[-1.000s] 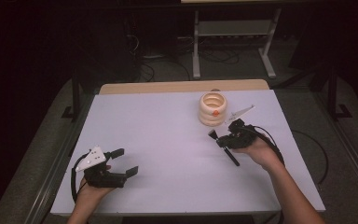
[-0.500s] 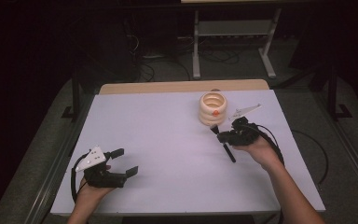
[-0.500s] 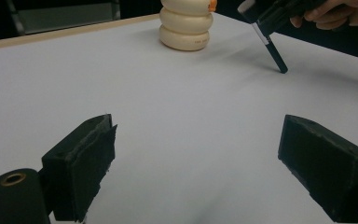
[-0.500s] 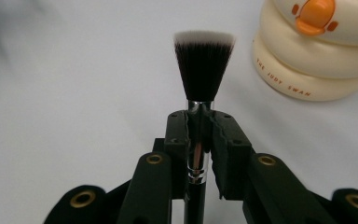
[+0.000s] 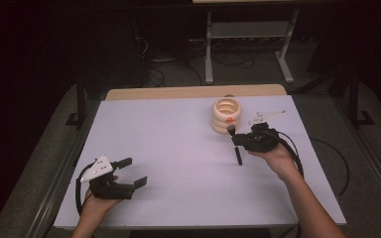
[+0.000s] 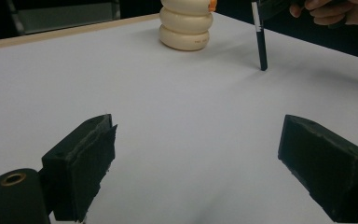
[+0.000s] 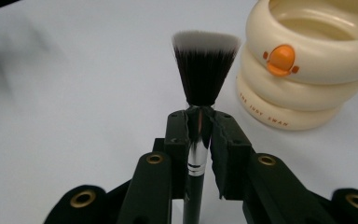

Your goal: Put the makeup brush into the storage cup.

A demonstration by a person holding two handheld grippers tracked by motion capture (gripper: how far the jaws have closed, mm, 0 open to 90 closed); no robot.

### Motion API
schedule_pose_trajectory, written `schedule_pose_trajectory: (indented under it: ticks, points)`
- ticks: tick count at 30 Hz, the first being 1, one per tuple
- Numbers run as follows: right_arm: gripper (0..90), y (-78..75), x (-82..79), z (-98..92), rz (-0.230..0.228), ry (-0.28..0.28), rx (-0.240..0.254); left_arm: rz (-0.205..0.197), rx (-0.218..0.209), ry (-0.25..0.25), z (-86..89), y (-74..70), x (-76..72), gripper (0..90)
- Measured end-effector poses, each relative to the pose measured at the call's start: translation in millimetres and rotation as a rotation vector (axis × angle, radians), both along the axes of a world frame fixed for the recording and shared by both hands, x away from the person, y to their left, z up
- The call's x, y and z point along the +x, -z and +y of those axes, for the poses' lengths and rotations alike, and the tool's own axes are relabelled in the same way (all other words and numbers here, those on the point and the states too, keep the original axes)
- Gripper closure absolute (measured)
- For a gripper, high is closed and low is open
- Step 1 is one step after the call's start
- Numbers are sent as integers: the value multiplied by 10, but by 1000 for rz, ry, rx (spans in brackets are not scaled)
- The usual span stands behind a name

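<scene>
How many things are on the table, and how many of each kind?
Makeup brush: 1, clamped in the right gripper
Cream ringed holder: 1
Grippers: 2, counting the open left gripper
Total: 4

The left hand-held gripper (image 5: 131, 172) is resting low at the near left with its jaws standing wide apart, nothing between them. The right hand-held gripper (image 5: 238, 139) is hovering farther off, jaws clamping tight, the forearm reaching in from the near edge.
</scene>
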State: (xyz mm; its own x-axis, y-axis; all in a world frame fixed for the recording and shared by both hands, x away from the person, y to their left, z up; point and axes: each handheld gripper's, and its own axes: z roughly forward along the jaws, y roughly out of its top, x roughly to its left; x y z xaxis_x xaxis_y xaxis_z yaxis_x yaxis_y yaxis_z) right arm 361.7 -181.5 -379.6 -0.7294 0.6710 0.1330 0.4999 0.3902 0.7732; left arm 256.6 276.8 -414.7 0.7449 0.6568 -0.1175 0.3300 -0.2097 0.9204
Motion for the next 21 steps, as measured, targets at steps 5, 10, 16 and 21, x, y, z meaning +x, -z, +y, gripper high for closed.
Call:
schedule_pose_trajectory:
  ticks: [5, 10, 16, 21]
  points:
    - [762, -23, -5, -28, -36, 16, 38, 0, -2, 0, 0, 0, 1, 103]
    - [763, -43, -10, -53, -59, 18, 58, -1, -1, 0, -1, -1, 0, 103]
    - [763, -70, -22, -69, -73, 28, 69, 0, -1, 0, -1, -1, 0, 103]
    - [763, -100, -19, -82, -83, 40, 85, -2, -2, 0, -6, -2, 0, 103]
